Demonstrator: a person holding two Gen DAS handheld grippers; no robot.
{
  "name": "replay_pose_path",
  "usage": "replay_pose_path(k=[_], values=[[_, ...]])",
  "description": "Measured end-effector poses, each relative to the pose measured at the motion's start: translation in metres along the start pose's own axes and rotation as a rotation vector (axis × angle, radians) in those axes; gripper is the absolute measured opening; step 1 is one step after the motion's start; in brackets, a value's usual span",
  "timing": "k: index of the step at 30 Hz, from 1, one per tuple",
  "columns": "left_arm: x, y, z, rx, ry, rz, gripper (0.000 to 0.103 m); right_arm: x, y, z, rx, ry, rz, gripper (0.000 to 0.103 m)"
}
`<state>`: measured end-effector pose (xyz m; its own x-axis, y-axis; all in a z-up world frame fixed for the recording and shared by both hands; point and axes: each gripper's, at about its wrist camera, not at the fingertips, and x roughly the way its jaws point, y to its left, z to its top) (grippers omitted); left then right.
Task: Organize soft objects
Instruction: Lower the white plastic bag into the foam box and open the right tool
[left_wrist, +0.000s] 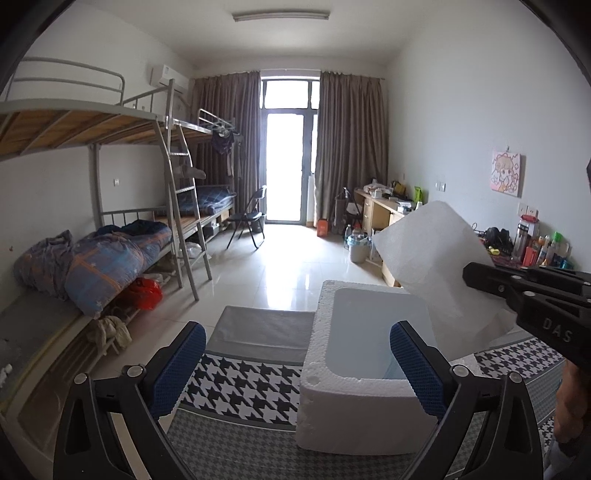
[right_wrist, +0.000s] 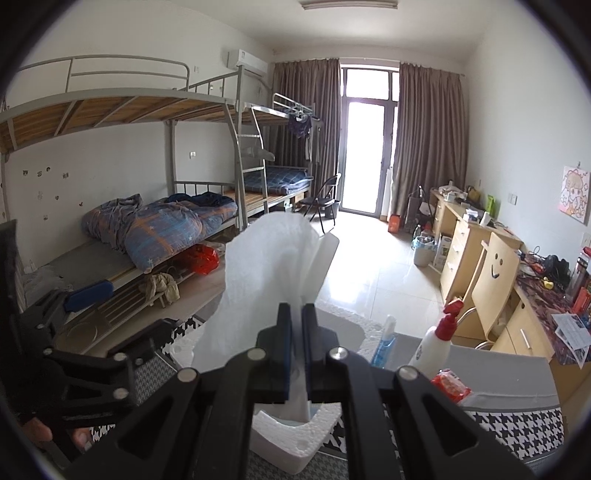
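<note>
Left gripper (left_wrist: 297, 369) spread, empty; right gripper (right_wrist: 296, 347) clamped on foam sheet (right_wrist: 269, 266), 1 o'clock above box (left_wrist: 354, 373). Sheet not yet stowed.

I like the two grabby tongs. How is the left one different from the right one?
The left tongs are wide open; the right tongs are shut. The left tongs hold nothing, with the foam box beyond them; the right tongs pinch a white sheet above it. Both have black arms and blue pads.

Foam box (right_wrist: 291, 439) interior behind fingers (right_wrist: 284, 354)
</note>
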<state>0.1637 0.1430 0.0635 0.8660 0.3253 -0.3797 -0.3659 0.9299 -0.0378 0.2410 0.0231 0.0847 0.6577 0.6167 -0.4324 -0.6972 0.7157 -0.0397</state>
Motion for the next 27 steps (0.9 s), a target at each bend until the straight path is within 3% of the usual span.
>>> replay_pose_path(k=[19, 20, 22, 24, 27], values=[[-0.003, 0.017, -0.011, -0.022, -0.001, -0.021, 0.102, 0.049, 0.003, -0.015, 0.026, 0.145, -0.017, 0.009], [-0.002, 0.018, -0.012, -0.025, 0.002, -0.020, 0.102, 0.051, 0.002, -0.016, 0.031, 0.156, -0.021, 0.011], [-0.001, 0.020, -0.014, -0.029, 0.006, -0.016, 0.102, 0.054, 0.002, -0.018, 0.034, 0.175, -0.010, 0.034], [0.000, 0.023, -0.014, -0.035, 0.008, -0.009, 0.102, 0.056, 0.002, -0.019, 0.032, 0.185, -0.005, 0.051], [0.000, 0.024, -0.015, -0.036, 0.012, -0.007, 0.102, 0.054, 0.000, -0.019, 0.046, 0.182, 0.009, 0.058]])
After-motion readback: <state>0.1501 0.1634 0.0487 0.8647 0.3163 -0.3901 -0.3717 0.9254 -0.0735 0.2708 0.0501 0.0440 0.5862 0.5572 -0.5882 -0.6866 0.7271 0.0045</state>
